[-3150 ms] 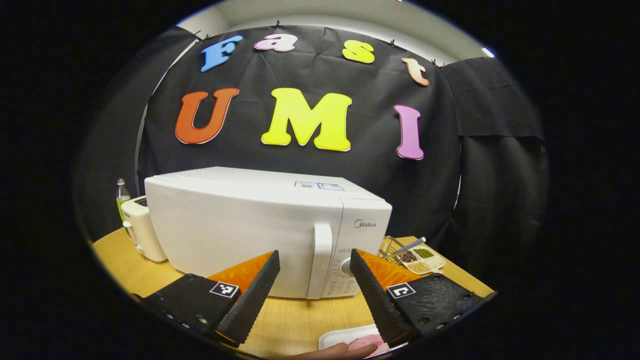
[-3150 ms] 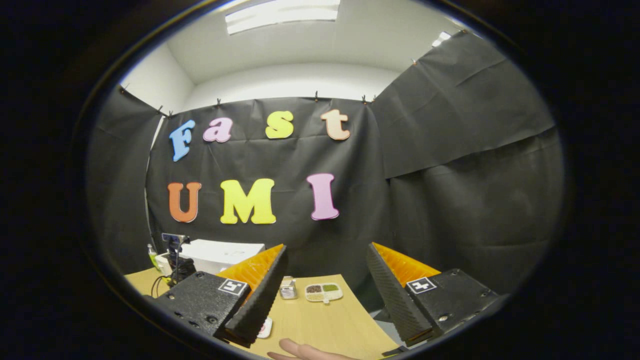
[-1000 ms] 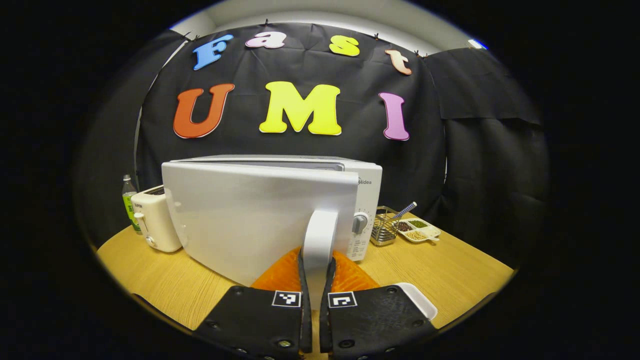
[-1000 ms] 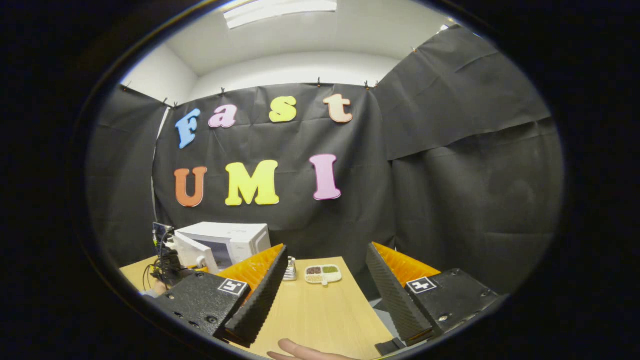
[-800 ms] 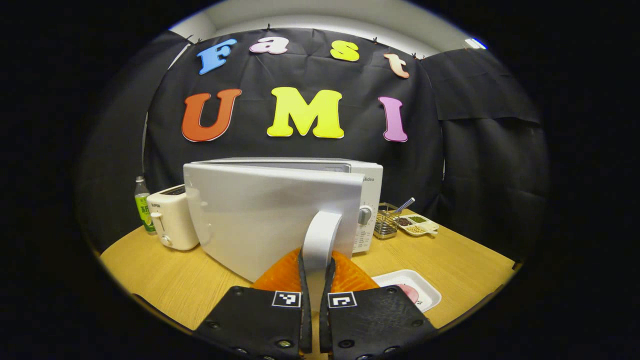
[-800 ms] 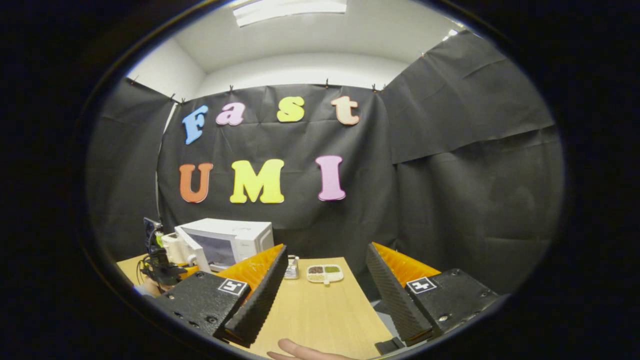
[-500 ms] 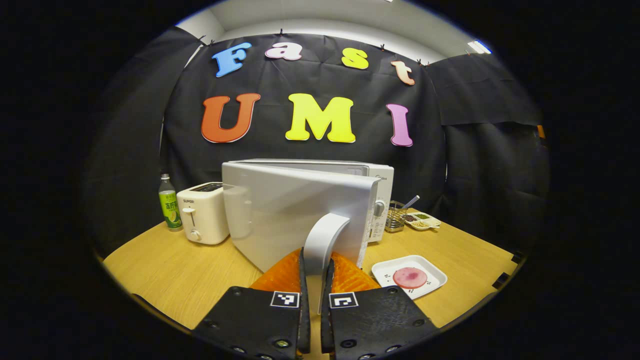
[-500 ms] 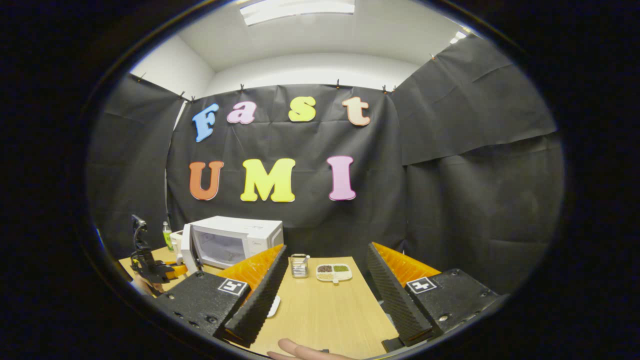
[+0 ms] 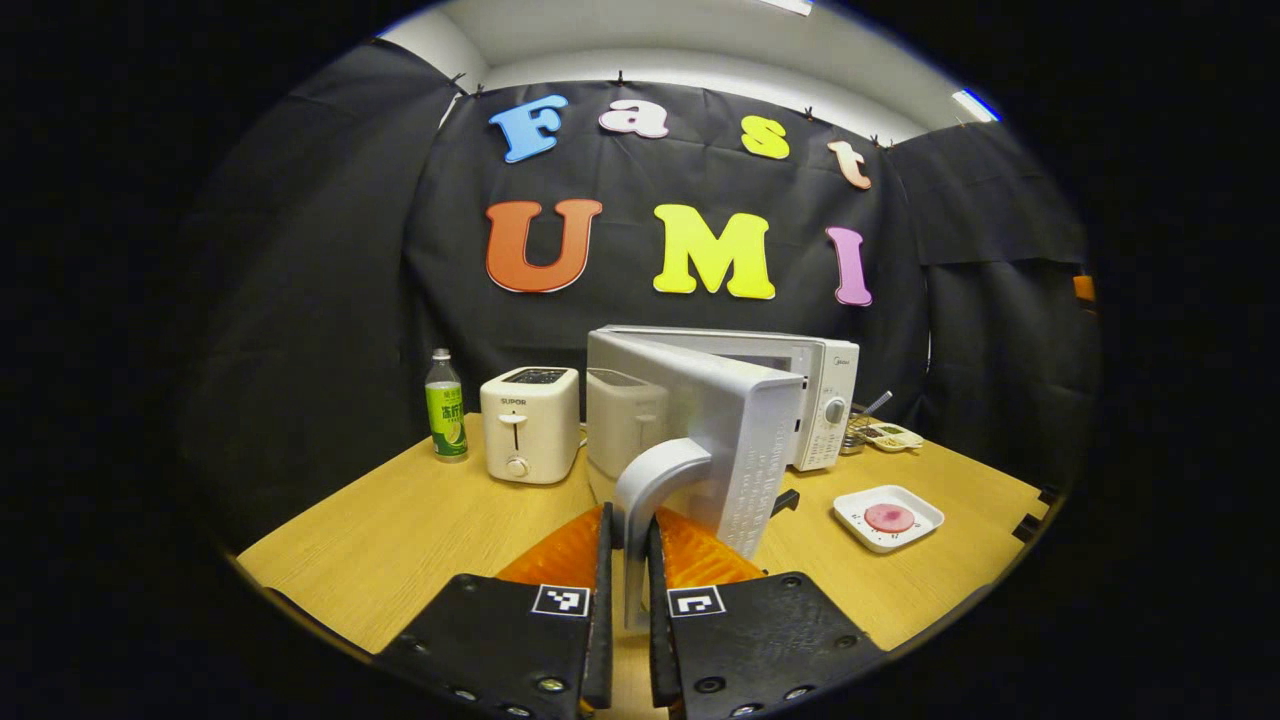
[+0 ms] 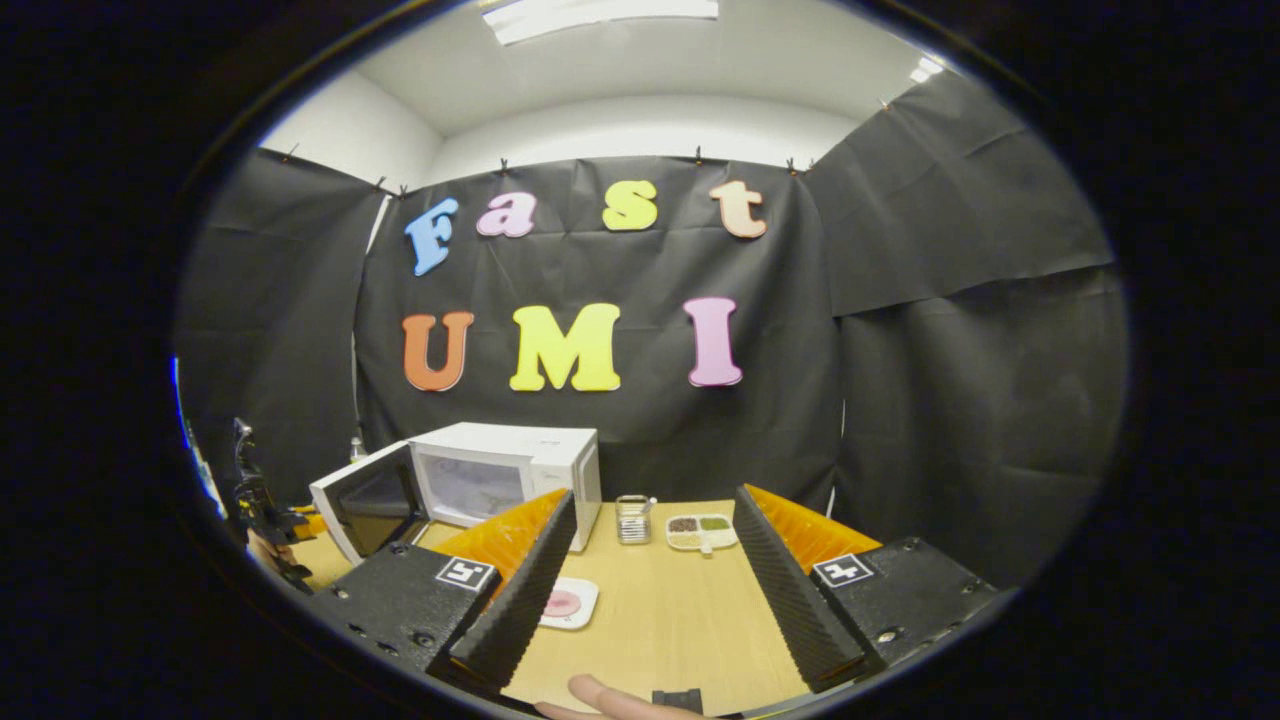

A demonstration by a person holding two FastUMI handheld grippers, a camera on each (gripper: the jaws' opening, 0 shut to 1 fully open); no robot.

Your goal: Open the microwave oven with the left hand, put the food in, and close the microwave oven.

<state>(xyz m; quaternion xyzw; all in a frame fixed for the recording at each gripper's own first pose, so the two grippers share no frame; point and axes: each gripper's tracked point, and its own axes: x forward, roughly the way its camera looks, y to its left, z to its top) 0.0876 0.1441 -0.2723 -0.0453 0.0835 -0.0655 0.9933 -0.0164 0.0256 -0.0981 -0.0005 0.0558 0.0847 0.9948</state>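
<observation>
The white microwave (image 9: pixel 815 375) stands at the back of the wooden table, its door (image 9: pixel 725 430) swung wide open toward me. My left gripper (image 9: pixel 628 520) is shut on the door's white handle (image 9: pixel 652 472), both fingers pressing its sides. A pink slice of food (image 9: pixel 888 517) lies on a small white plate (image 9: pixel 862 528) to the right of the door. In the right gripper view the microwave (image 10: pixel 545 455) shows its lit cavity (image 10: pixel 470 485) and the open door (image 10: pixel 365 500). My right gripper (image 10: pixel 655 505) is open and holds nothing, above the table and nearer me than the plate (image 10: pixel 578 612).
A white toaster (image 9: pixel 528 420) and a green-labelled bottle (image 9: pixel 445 405) stand left of the microwave. A wire cutlery basket (image 10: pixel 632 518) and a divided condiment tray (image 10: pixel 700 530) sit to its right. A person's fingertip (image 10: pixel 610 700) shows at the bottom edge. The table (image 9: pixel 400 520) has bare wood at front left.
My left gripper closed on the handle and has pulled the door from shut to wide open, swinging left. The right gripper stayed open and turned toward the microwave and plate.
</observation>
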